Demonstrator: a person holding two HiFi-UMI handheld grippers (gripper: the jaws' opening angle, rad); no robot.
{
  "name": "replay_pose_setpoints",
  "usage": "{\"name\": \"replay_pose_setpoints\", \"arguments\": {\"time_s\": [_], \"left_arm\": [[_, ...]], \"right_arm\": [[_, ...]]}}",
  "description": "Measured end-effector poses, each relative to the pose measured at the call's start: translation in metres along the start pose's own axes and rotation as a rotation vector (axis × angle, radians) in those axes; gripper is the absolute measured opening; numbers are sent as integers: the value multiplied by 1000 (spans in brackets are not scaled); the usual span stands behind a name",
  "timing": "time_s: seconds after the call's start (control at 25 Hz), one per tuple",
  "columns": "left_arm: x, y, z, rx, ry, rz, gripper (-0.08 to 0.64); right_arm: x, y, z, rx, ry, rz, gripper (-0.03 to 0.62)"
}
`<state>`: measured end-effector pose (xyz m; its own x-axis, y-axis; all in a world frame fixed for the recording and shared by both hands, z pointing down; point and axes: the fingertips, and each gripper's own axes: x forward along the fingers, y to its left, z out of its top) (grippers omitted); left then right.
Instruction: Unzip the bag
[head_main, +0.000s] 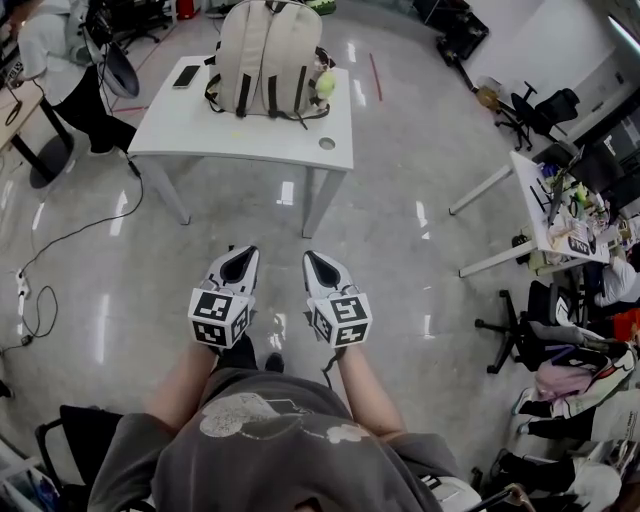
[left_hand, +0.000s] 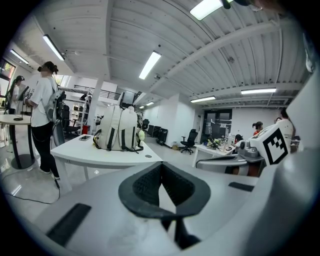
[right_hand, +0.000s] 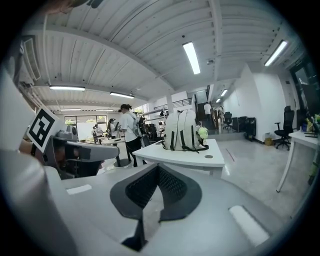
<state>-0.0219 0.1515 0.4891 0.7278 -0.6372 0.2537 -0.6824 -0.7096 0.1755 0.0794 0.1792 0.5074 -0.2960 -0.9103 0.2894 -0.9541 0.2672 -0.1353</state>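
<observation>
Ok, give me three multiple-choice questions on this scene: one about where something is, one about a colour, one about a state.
1. Where is the backpack?
A on the ground
B on the white table
C on a chair

2. What colour is the backpack's fabric?
A cream
B red
C blue

3. What are the left gripper and right gripper doing?
A both clamped on the backpack
B one holding a cup
C both empty, short of the table

Answers:
1 B, it stands on the tabletop.
2 A, its fabric is pale cream.
3 C, both are shut on nothing, over the floor in front of the table.
</observation>
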Motion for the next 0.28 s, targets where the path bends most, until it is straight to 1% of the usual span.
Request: {"name": "replay_pose_setpoints", "arguments": {"time_s": [0.28], "left_arm": [[-13,-14,-9,-8,1,0,6]], "right_arm": [[-19,4,-15,-6,26,9,-2]]}}
